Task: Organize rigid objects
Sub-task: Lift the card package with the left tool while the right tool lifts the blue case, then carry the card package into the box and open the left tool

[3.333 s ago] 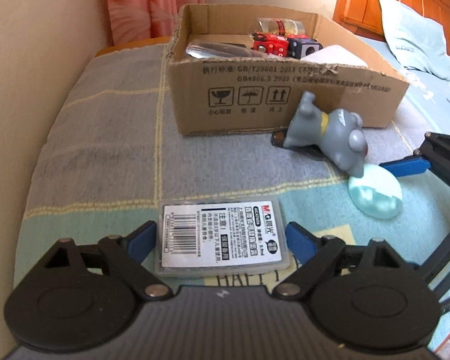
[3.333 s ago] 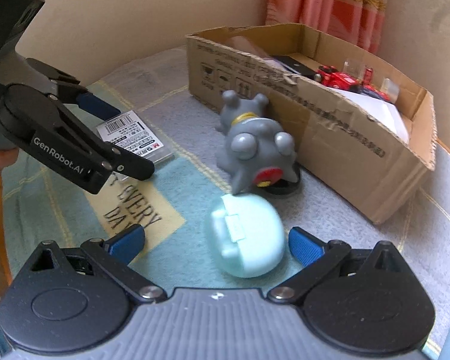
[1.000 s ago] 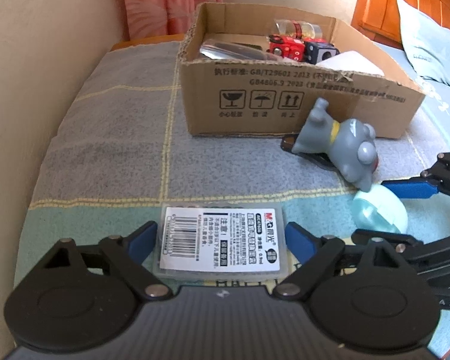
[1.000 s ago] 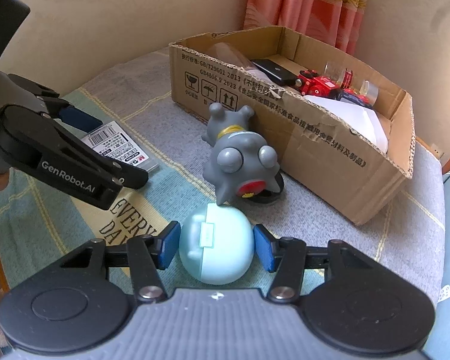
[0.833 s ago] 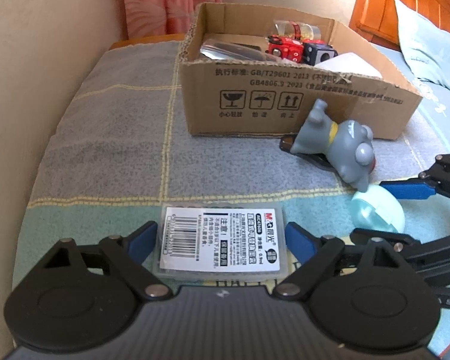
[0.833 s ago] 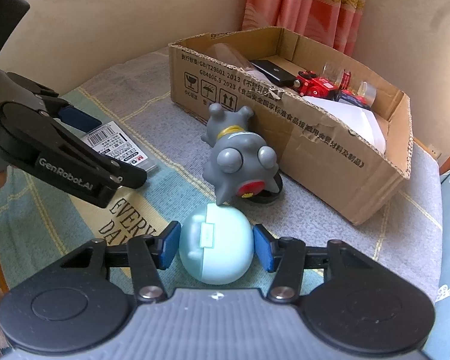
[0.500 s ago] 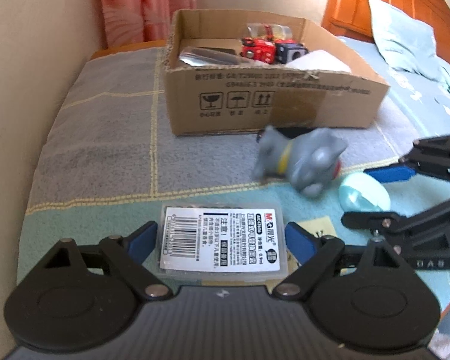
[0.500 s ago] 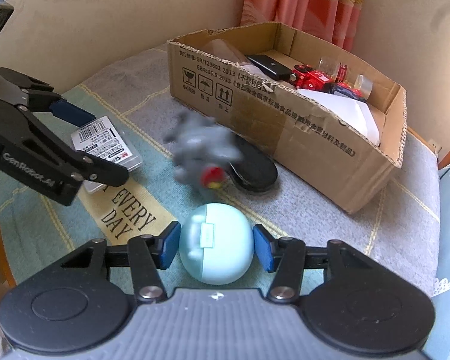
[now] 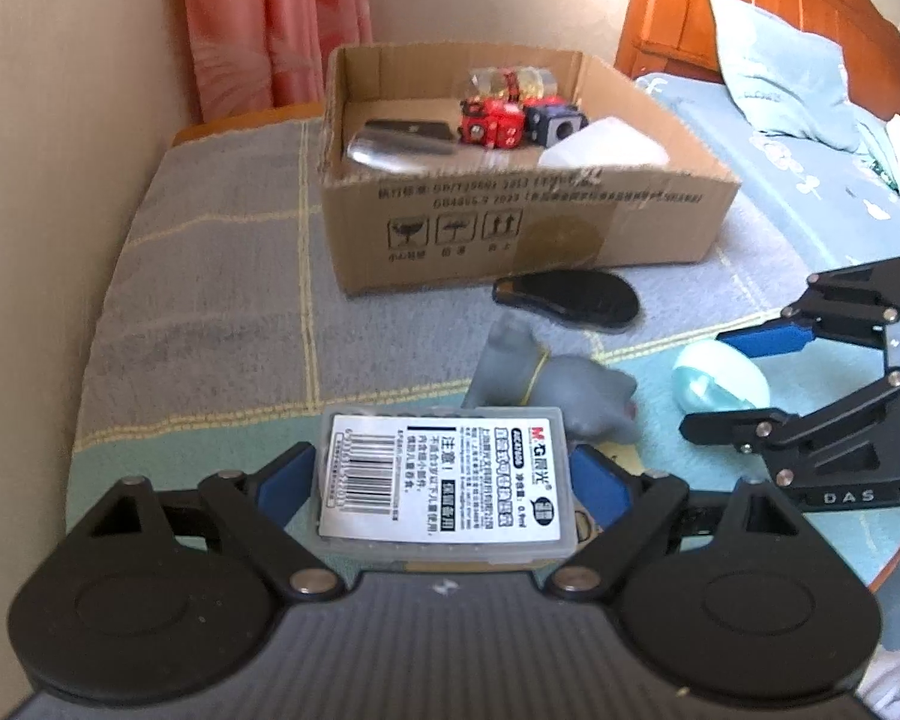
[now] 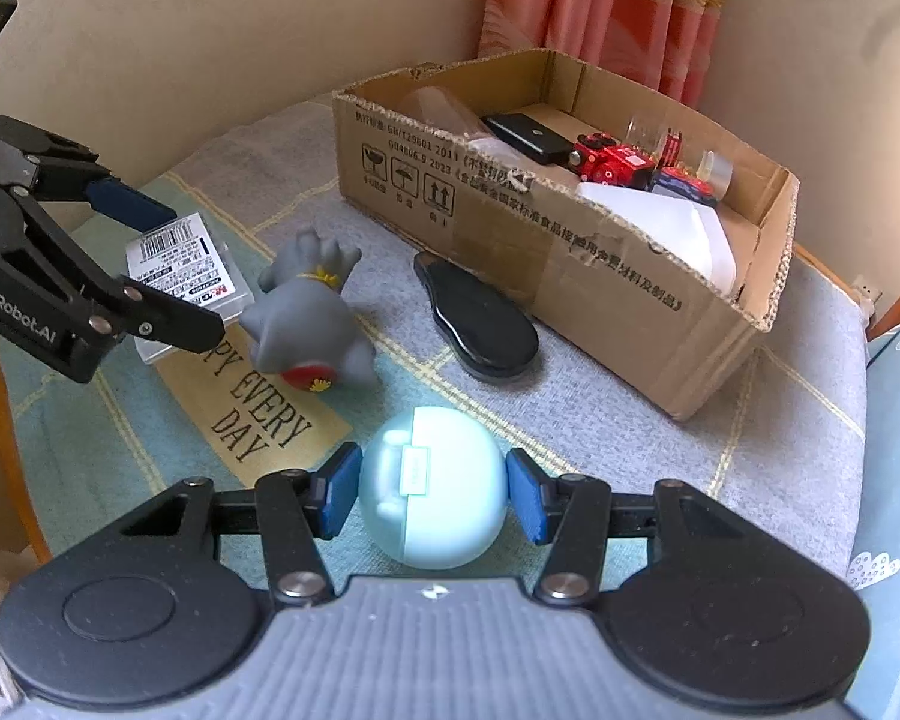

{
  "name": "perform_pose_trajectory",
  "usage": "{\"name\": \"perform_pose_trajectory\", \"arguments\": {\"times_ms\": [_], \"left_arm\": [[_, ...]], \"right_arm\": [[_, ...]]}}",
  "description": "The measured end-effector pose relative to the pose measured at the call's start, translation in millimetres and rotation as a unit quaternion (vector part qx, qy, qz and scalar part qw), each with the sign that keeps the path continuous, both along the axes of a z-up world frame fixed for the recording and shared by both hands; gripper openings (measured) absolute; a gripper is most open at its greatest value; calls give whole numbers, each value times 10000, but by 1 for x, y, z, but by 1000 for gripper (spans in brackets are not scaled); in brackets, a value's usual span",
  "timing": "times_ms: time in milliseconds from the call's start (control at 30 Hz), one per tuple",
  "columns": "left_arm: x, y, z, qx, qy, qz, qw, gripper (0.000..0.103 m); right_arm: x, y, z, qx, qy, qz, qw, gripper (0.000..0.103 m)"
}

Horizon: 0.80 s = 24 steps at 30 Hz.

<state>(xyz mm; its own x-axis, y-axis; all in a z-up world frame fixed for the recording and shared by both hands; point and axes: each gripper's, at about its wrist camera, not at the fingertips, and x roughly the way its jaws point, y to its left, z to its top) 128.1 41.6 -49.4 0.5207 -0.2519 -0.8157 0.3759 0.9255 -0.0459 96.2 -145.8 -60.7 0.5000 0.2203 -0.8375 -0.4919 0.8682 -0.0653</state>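
Left gripper (image 9: 444,480) tilted down, clamped on clear labelled case (image 9: 444,477) above blanket (image 9: 210,300). Right gripper (image 10: 432,495) tilted down, closed on pale blue egg-shaped case (image 10: 432,486). Grey toy (image 10: 306,318) partly hidden behind clear labelled case in left view; cardboard box (image 10: 570,258) contents blurred.

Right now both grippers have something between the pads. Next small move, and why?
Probably lift both and carry them toward the open cardboard box. The right gripper is shut on the pale blue egg-shaped case, and the left gripper clamps the clear flat plastic case with the barcode label. The box has other items inside already. The grey toy figure lies tipped between them, so rise first.
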Motion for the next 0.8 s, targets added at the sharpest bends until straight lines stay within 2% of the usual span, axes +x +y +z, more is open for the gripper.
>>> {"name": "perform_pose_trajectory", "arguments": {"times_ms": [300,467,667,800], "left_arm": [[8,-8,32,-97,-191,-243,9995,90],[22,-14,56,-164,-534,-356,9978,90],[57,-29,88,-144,-965,-533,9938,90],[98,-42,97,-181,-995,-655,9927,90]], "right_arm": [[2,-6,27,57,20,151,9999,58],[7,-14,51,245,-156,134,9995,58],[19,-20,77,295,-548,54,9980,58],[31,-25,90,348,-731,-11,9967,58]]}}
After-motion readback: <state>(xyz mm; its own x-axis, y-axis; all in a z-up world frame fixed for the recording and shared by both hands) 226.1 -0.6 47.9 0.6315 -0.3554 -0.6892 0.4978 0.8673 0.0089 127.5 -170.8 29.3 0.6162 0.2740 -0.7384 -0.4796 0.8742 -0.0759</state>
